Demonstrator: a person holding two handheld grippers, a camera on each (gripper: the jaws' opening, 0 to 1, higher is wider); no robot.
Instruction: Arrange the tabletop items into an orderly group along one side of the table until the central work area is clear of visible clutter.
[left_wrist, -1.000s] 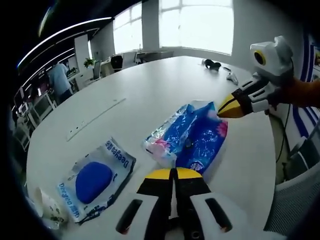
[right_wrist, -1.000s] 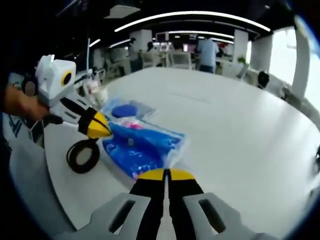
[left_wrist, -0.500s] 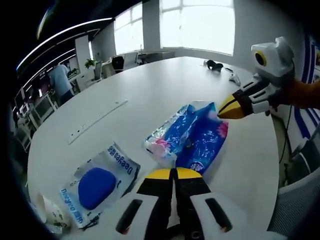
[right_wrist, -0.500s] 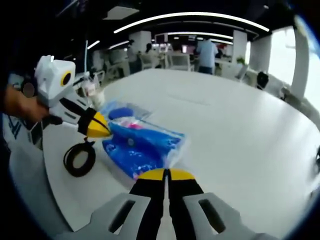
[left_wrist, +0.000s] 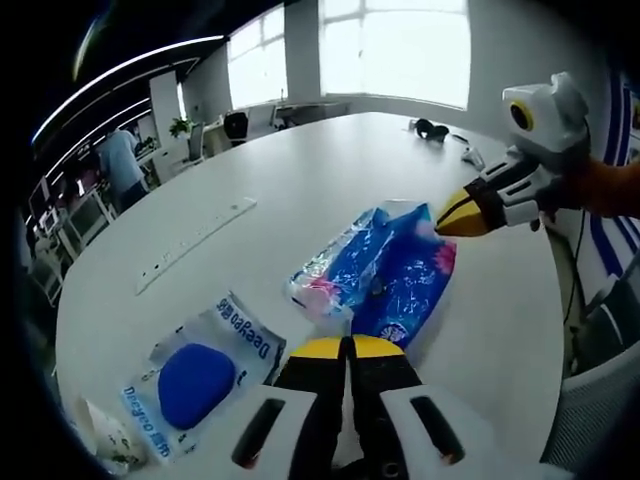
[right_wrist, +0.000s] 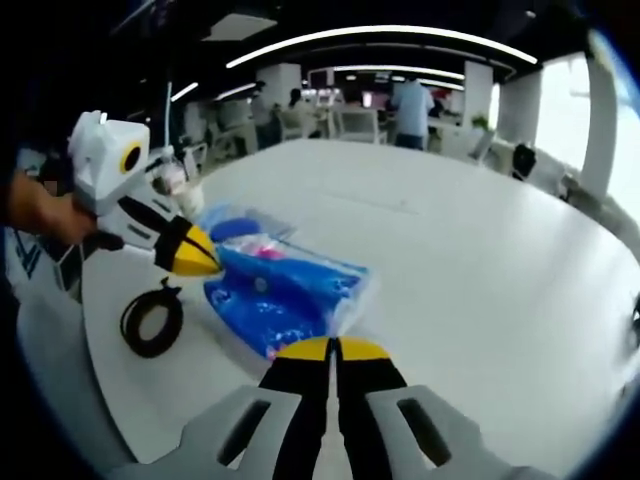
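A blue patterned plastic packet lies on the white table between both grippers. My left gripper is shut, its yellow tips at the packet's near edge. My right gripper comes in from the right, with its tip against the packet's far corner. In the right gripper view, my right gripper is shut just short of the blue packet. There the left gripper touches the packet's left end. I cannot tell whether either gripper pinches the plastic. A clear packet with a blue sponge lies left of my left jaws.
A black ring lies near the table edge below the left gripper. A crumpled white bag sits at the near left edge. A long white strip lies mid-table, black headphones at the far end. People stand at desks beyond.
The blue packet has stayed put. The black ring now sits further left of the packet. The sponge packet appears slightly nearer my left jaws.
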